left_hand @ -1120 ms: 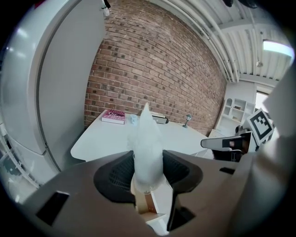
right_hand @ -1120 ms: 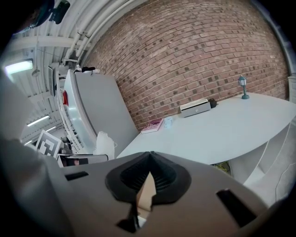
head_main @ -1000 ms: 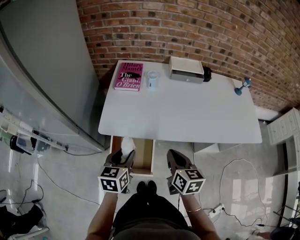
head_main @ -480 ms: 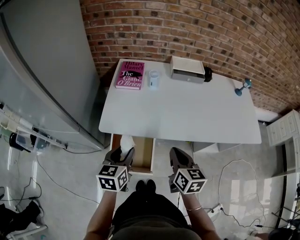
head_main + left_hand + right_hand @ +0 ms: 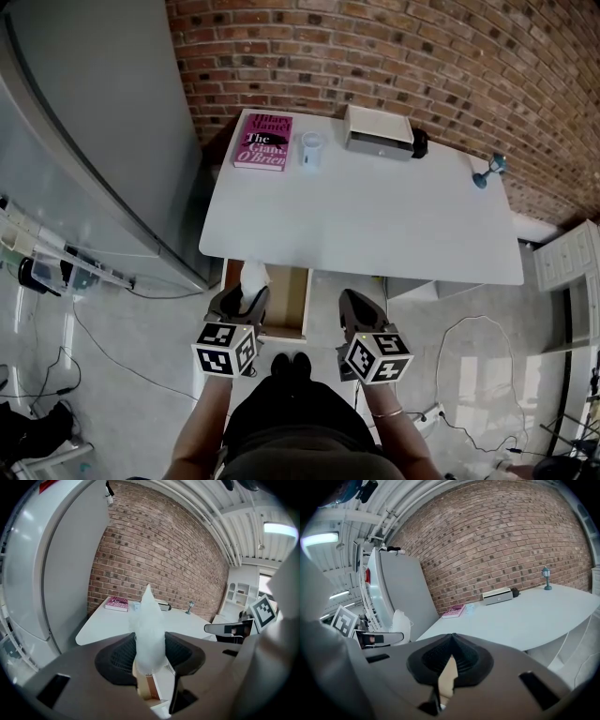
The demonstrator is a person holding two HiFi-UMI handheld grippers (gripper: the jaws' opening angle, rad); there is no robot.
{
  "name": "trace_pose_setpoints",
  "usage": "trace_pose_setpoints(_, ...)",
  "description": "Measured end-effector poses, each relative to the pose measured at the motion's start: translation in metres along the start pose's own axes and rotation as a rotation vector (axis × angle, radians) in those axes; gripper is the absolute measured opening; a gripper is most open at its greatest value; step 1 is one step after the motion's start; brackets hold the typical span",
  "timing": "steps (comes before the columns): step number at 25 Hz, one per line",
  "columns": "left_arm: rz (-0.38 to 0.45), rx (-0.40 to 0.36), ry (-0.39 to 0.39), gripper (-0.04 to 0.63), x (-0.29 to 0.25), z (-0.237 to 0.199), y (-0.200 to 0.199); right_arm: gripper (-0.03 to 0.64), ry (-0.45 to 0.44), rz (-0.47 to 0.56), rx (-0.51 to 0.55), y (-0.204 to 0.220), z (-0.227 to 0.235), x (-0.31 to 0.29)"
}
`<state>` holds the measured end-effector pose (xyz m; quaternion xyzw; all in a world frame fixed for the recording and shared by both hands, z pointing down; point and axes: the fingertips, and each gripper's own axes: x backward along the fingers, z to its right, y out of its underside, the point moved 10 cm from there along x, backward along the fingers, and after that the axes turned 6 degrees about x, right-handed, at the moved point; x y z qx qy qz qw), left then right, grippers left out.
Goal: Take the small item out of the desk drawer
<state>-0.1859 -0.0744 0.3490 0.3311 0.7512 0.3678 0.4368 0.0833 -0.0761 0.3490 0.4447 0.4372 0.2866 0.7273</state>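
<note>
A soft white crumpled item (image 5: 149, 623) stands up between the jaws of my left gripper (image 5: 150, 644), which is shut on it. In the head view this item (image 5: 253, 278) and the left gripper (image 5: 244, 300) are over the open wooden drawer (image 5: 293, 305) under the front left of the white desk (image 5: 375, 225). The drawer's wood (image 5: 149, 688) shows below the jaws. My right gripper (image 5: 356, 307) hovers to the right of the drawer, in front of the desk edge. Its jaws (image 5: 451, 639) meet at the tips with nothing between them.
On the desk's far edge lie a pink book (image 5: 263, 142), a small clear cup (image 5: 311, 148), a white box (image 5: 379, 131) with a black object (image 5: 418, 142) beside it, and a small blue lamp figure (image 5: 488, 172). A grey panel stands at the left. Cables lie on the floor.
Both grippers stay in nearly the same place with the white item still held in the left one. Only the head view has shifted slightly.
</note>
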Motion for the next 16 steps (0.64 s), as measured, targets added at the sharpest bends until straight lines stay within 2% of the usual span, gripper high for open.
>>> trace_pose_setpoints(16,-0.007,0.015,-0.003,0.190,0.0072,0.0003,0.0062,0.002,-0.016,-0.028,-0.005,0.0071,-0.0072,0.0014)
